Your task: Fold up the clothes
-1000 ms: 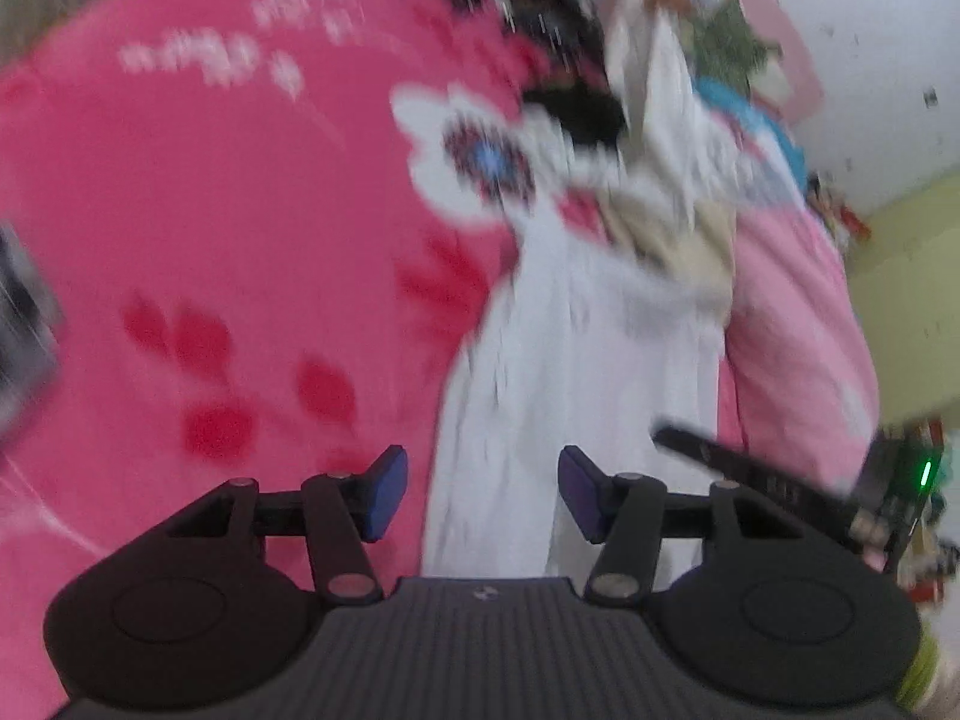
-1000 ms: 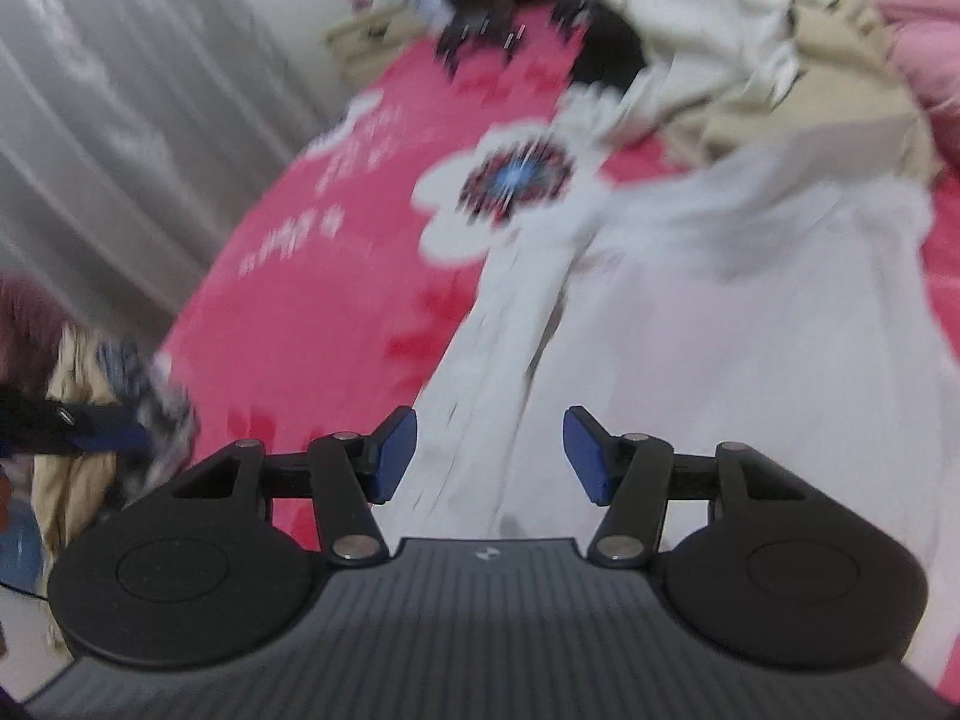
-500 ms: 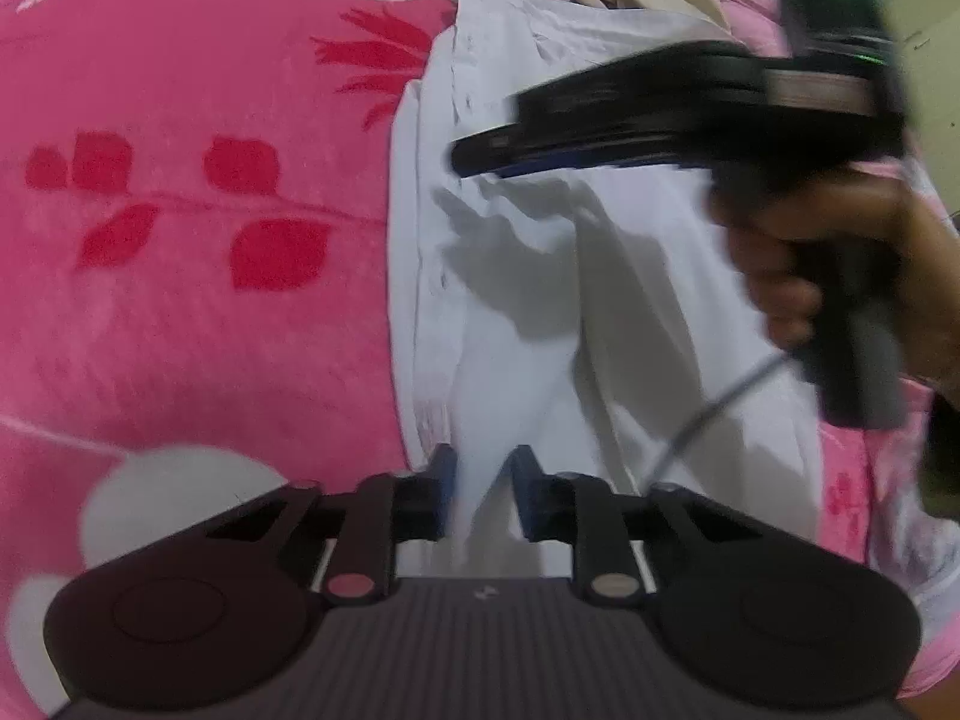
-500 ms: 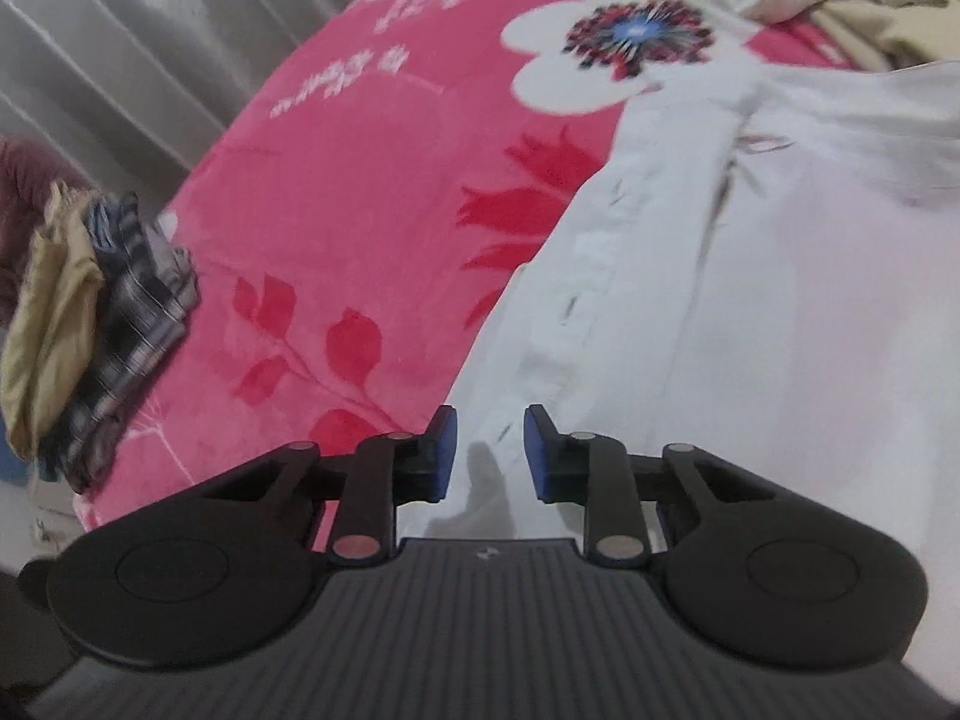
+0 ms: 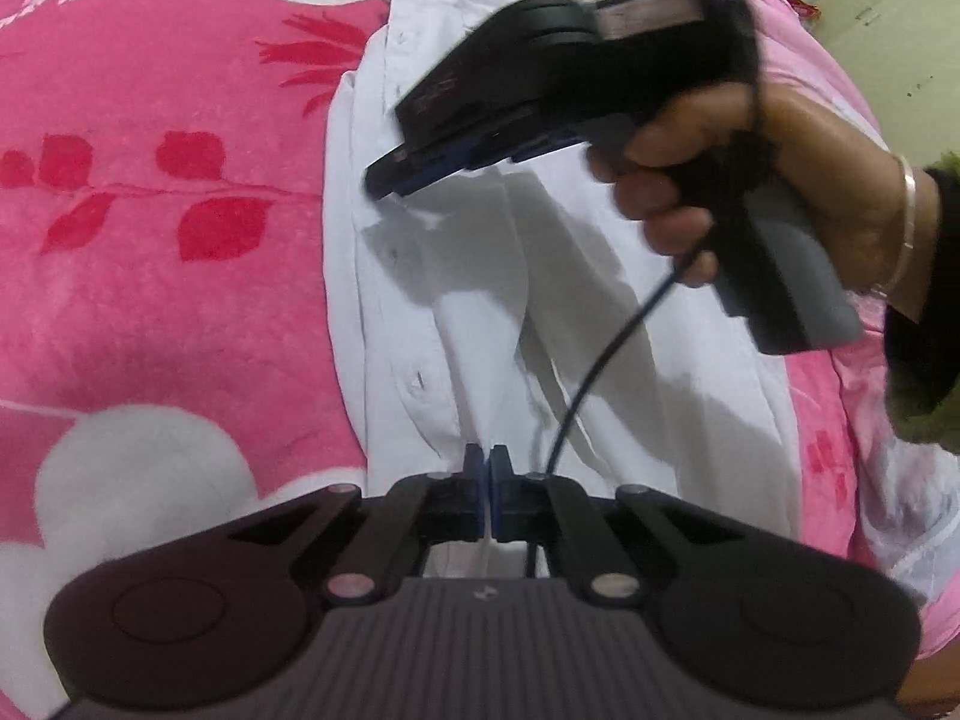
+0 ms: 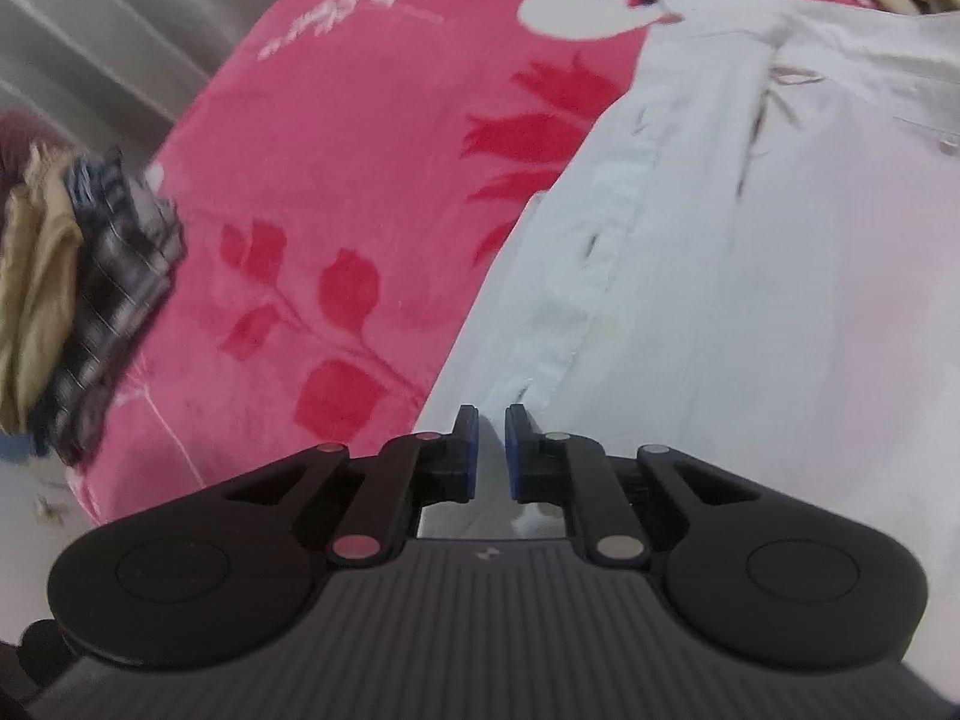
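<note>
Both grippers have dropped onto the white shirt (image 5: 600,312): left gripper (image 5: 485,468) pinches its hem at six o'clock, right gripper (image 6: 491,438) is closing over the placket.

The left gripper (image 5: 485,468) is clamped on a fold of the white shirt (image 5: 480,300) spread over the pink floral blanket (image 5: 168,276). Beyond it, a hand (image 5: 750,180) presses the right gripper (image 5: 390,177) down onto the shirt.

A pink floral blanket (image 6: 336,138) covers the bed, grey curtain (image 6: 108,18) behind, yellow-green wall (image 5: 894,12) beyond
</note>
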Action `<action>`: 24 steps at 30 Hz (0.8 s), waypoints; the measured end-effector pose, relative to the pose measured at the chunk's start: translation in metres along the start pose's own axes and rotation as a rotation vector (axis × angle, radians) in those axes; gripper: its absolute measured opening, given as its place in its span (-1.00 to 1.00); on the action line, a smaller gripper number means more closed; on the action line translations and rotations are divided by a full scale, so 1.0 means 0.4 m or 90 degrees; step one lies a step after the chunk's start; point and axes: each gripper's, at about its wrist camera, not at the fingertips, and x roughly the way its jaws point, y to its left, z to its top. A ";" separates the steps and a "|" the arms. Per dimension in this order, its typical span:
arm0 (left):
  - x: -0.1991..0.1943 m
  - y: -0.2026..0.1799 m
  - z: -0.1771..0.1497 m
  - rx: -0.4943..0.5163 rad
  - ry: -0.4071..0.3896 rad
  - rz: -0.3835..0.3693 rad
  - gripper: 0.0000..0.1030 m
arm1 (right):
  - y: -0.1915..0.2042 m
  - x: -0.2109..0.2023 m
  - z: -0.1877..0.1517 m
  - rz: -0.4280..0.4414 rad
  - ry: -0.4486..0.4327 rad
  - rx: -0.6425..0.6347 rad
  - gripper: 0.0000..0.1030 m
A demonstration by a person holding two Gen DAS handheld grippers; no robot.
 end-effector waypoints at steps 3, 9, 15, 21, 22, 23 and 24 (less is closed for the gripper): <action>-0.001 -0.006 -0.008 0.013 -0.006 -0.001 -0.97 | 0.016 0.019 0.007 -0.015 0.013 0.000 -0.71; -0.023 -0.011 -0.020 0.014 -0.028 -0.005 -0.99 | 0.004 0.003 0.002 -0.048 0.021 0.052 -0.71; -0.037 -0.011 -0.027 0.006 -0.044 -0.003 -0.99 | -0.030 0.017 -0.007 -0.007 0.032 0.117 -0.49; -0.079 -0.016 -0.018 -0.021 -0.072 -0.028 -1.00 | -0.015 0.013 -0.007 -0.020 0.024 0.067 -0.92; -0.087 -0.018 -0.017 -0.025 -0.075 -0.034 -1.00 | -0.018 0.000 -0.006 -0.011 0.018 0.069 -0.95; -0.095 -0.022 -0.016 -0.027 -0.078 -0.039 -1.00 | -0.021 -0.014 -0.006 -0.001 0.010 0.070 -0.97; -0.104 -0.028 -0.017 -0.026 -0.080 -0.042 -0.99 | -0.024 -0.034 -0.006 0.011 -0.002 0.068 -0.97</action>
